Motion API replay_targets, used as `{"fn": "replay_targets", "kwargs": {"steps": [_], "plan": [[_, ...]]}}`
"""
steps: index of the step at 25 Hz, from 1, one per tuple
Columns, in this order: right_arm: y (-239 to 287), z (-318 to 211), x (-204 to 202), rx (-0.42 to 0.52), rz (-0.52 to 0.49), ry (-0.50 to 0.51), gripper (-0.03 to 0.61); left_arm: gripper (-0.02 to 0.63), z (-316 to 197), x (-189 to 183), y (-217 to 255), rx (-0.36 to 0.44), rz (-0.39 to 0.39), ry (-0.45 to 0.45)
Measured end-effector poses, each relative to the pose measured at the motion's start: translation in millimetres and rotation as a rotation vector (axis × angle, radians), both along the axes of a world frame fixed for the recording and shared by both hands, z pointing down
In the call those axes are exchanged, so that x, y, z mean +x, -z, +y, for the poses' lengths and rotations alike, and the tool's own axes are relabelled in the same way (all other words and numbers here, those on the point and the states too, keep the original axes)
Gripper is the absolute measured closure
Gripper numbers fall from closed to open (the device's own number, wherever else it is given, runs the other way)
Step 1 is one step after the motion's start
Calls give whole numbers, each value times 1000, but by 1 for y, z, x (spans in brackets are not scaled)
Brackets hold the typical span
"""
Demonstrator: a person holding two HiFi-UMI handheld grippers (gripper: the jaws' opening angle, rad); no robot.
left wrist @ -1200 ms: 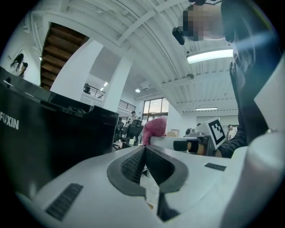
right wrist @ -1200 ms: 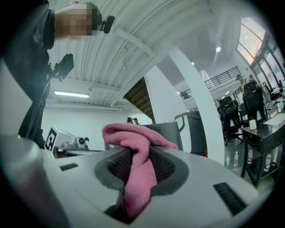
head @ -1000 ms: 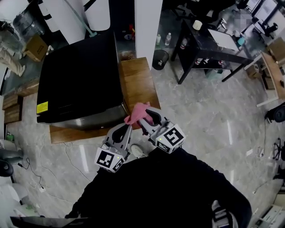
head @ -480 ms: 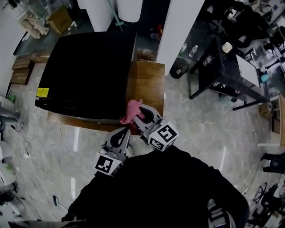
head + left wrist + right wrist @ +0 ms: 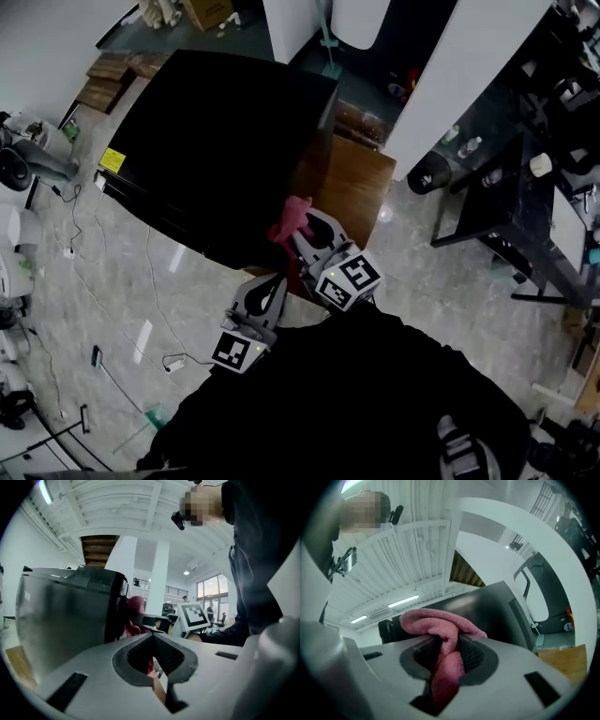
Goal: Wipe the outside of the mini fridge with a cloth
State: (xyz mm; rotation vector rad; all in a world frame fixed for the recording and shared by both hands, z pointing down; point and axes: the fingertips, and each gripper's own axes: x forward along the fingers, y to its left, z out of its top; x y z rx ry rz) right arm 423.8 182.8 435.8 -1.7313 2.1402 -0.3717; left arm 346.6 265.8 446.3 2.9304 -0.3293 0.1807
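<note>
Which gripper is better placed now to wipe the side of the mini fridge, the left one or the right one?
Right. The right gripper is shut on the pink cloth, right at the near edge of the mini fridge. The left gripper is shut on nothing and sits further back from the fridge.

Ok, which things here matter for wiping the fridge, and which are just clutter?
In the job: mini fridge, pink cloth, right gripper clamped on it.
Lying about: bin, bottles, black desk, cardboard box.
</note>
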Motion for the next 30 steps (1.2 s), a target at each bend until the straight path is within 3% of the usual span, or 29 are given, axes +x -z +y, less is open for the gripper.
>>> {"fn": "replay_targets", "kwargs": {"steps": [14, 24, 30], "plan": [[-23, -61, 122, -10, -61, -25, 477, 609, -9, 83, 8, 53, -4, 158], [-39, -92, 190, -32, -85, -117, 477, 609, 1, 96, 1, 87, -35, 166], [-22, -61, 185, 3, -46, -140, 477, 609, 8, 76, 15, 105, -15, 180]]}}
